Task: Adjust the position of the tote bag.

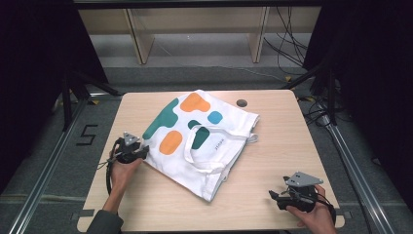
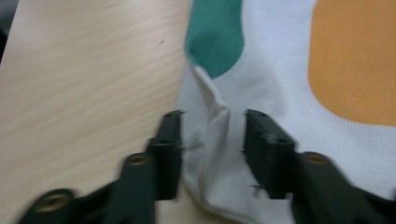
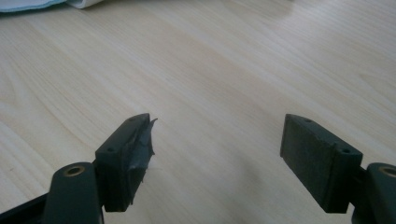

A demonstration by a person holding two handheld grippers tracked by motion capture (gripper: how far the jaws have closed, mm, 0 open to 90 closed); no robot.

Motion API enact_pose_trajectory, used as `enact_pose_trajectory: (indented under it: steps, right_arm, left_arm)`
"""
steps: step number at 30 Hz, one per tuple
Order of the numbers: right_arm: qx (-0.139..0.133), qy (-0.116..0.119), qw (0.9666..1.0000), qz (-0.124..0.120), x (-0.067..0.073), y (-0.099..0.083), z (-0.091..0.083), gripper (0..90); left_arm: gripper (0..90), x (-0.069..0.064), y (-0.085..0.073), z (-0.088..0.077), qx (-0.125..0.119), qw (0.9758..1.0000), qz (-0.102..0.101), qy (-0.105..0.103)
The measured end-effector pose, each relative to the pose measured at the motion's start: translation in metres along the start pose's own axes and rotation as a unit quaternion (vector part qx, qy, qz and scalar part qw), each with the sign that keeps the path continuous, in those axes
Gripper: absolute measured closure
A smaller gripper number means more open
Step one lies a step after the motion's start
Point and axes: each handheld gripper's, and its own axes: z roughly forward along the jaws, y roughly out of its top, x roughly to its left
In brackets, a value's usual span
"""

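A white tote bag with teal, orange and blue blobs lies flat and askew on the light wooden table, its two handles folded over its middle. My left gripper is at the bag's left corner. In the left gripper view the bag has a raised fold of white cloth that stands between the jaws of the left gripper, which is open with a gap on each side. My right gripper rests near the front right edge, and the right gripper stands wide open over bare wood.
A dark round grommet sits in the table top behind the bag. A wooden shelf frame and loose cables lie beyond the far edge. The bag's edge lies far ahead of the right jaws. Bare wood runs right of the bag.
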Motion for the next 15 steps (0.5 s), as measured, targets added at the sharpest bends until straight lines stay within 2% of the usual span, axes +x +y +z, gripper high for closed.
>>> enact_pose_trajectory:
  steps: [1,2,3,4,5,6,7,9,10,11,12,13,14,15]
  right_arm:
    - [-0.003,-0.004,0.9999,-0.015,-0.003,0.0,0.0,26.2]
    - [-0.008,-0.006,0.9999,-0.013,-0.003,0.0,0.001,26.2]
    - [-0.008,-0.006,0.9999,-0.013,-0.003,0.0,0.001,26.2]
    - [0.0,-0.003,0.9999,-0.011,-0.004,-0.001,0.001,26.2]
    - [0.0,-0.004,0.9999,-0.015,-0.005,-0.002,0.0,26.2]
    - [0.0,-0.004,0.9999,-0.015,-0.005,-0.002,0.0,26.2]
    - [0.002,-0.003,1.0,-0.002,-0.004,-0.001,0.001,26.3]
    - [-0.001,-0.005,0.9999,-0.011,-0.005,0.0,0.002,26.2]
    - [0.003,-0.002,0.9999,-0.013,-0.005,0.0,0.004,26.3]
    - [0.005,-0.004,0.9999,-0.014,-0.004,0.0,0.003,26.3]
    - [0.004,0.003,0.9999,-0.011,-0.003,0.0,0.003,26.3]
    - [0.004,0.004,0.9999,-0.008,-0.002,0.0,0.003,26.3]
    - [0.003,-0.002,0.9997,-0.023,-0.004,0.0,0.004,26.3]
    - [0.003,-0.002,0.9997,-0.023,-0.004,0.0,0.004,26.3]
  left_arm:
    - [46.7,-0.001,-0.001,-0.006,-0.004,0.9997,-0.025,-0.003]
    - [42.9,-0.002,-0.001,-0.013,-0.007,0.9994,-0.033,-0.012]
    - [41.2,-0.002,-0.001,-0.013,-0.007,0.9994,-0.033,-0.012]
    - [39.2,-0.007,0.0,-0.032,0.003,0.9992,-0.022,-0.034]
    - [37.9,-0.007,0.0,-0.032,0.003,0.9992,-0.022,-0.034]
    - [37.9,-0.015,0.001,-0.042,-0.004,0.9987,-0.025,-0.045]
    - [35.7,-0.026,0.001,-0.049,-0.021,0.9972,-0.039,-0.059]
    - [35.5,-0.05,0.001,-0.06,-0.03,0.9935,-0.041,-0.102]
    - [35.0,-0.063,0.001,-0.062,-0.033,0.9905,-0.037,-0.128]
    - [35.3,-0.079,0.0,-0.064,-0.038,0.9891,-0.025,-0.14]
    - [34.7,-0.105,-0.001,-0.065,-0.032,0.9866,-0.002,-0.16]
    - [34.5,-0.105,-0.001,-0.065,-0.032,0.9866,-0.002,-0.16]
    - [34.5,-0.13,-0.003,-0.064,-0.016,0.9772,0.017,-0.211]
    - [34.3,-0.13,-0.003,-0.064,-0.016,0.9772,0.017,-0.211]
